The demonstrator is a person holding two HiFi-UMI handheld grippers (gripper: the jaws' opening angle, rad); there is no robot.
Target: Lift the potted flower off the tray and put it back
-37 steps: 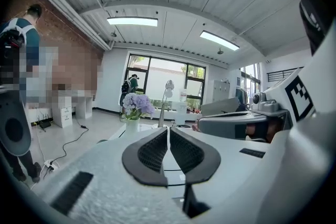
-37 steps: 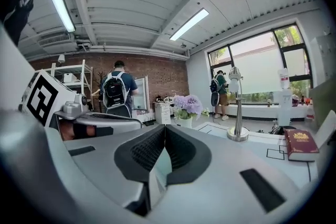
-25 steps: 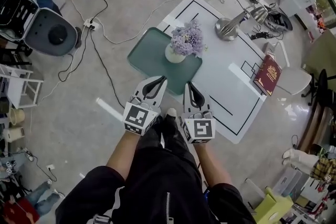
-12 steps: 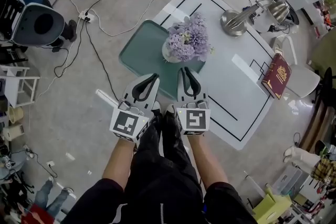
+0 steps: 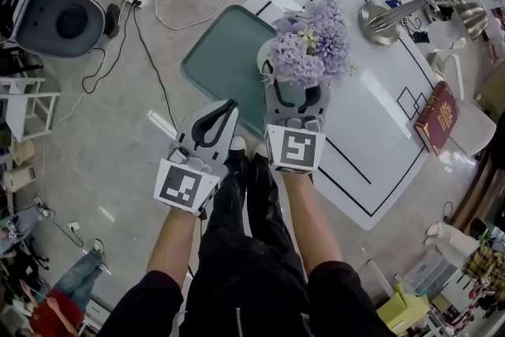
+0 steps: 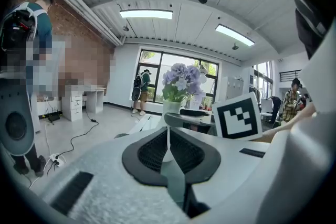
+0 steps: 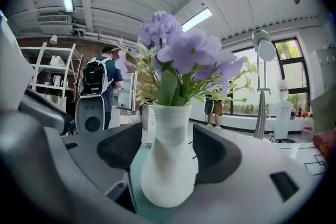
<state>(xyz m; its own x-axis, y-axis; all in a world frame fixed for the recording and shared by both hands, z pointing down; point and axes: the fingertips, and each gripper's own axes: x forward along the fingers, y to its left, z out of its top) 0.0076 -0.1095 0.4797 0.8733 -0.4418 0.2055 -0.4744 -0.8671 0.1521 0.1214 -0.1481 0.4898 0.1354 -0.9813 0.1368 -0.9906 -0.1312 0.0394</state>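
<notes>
Right gripper [image 5: 294, 93] jaws, just opened, around pot [image 7: 169, 165]

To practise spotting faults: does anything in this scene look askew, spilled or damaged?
Nothing is spilled or damaged: the white vase of purple flowers stands upright. Only the green rectangular tray looks askew, reaching past the edge of the white black-lined surface.

The right gripper [image 5: 295, 93], arm stretched forward, has just been opening its fingers, which stand apart around the potted flower [image 5: 309, 50]. The left gripper [image 5: 227, 106], fingers together, hangs just left of it.
</notes>
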